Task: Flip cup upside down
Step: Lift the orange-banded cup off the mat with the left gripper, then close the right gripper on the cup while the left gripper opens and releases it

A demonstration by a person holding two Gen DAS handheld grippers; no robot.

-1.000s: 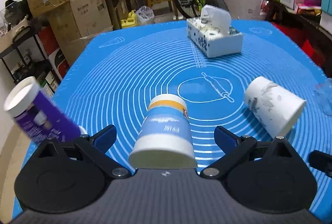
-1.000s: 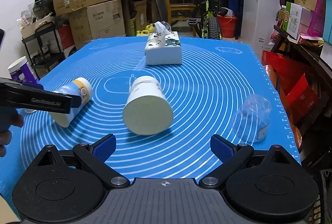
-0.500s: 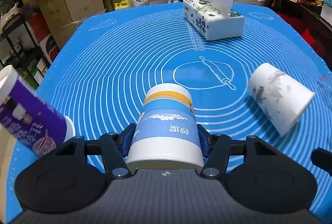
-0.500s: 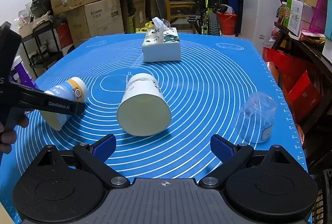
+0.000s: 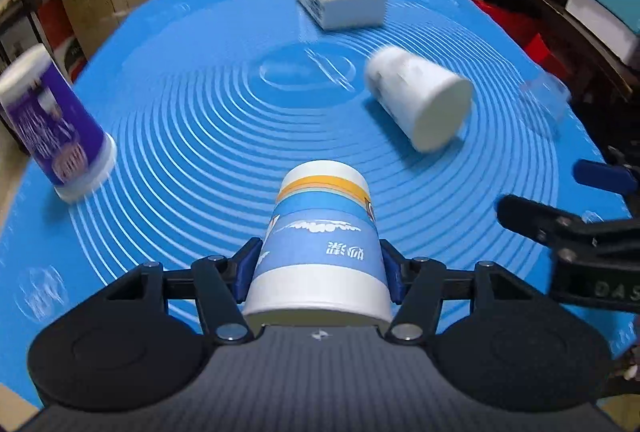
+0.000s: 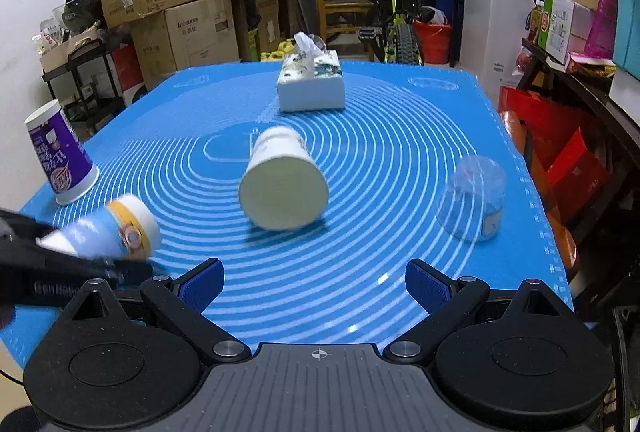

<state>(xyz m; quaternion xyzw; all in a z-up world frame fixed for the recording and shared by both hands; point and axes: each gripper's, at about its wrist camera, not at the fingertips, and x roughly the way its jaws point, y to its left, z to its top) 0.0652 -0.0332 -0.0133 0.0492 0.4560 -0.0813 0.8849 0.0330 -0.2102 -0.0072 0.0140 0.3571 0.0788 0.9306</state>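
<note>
My left gripper is shut on a blue and white paper cup with a yellow band, base pointing forward, held above the blue mat. The same cup shows blurred at the left of the right wrist view. A white paper cup lies on its side mid-mat, mouth toward the right camera; it also shows in the left wrist view. My right gripper is open and empty, short of that cup.
A purple cup stands upside down at the mat's left edge. A clear plastic cup stands upside down at the right. A tissue box sits at the back. Boxes, a bicycle and shelves surround the table.
My left gripper closed on the blue cup, then lifted it and swung toward the right. My right gripper stayed open and moved slightly.
</note>
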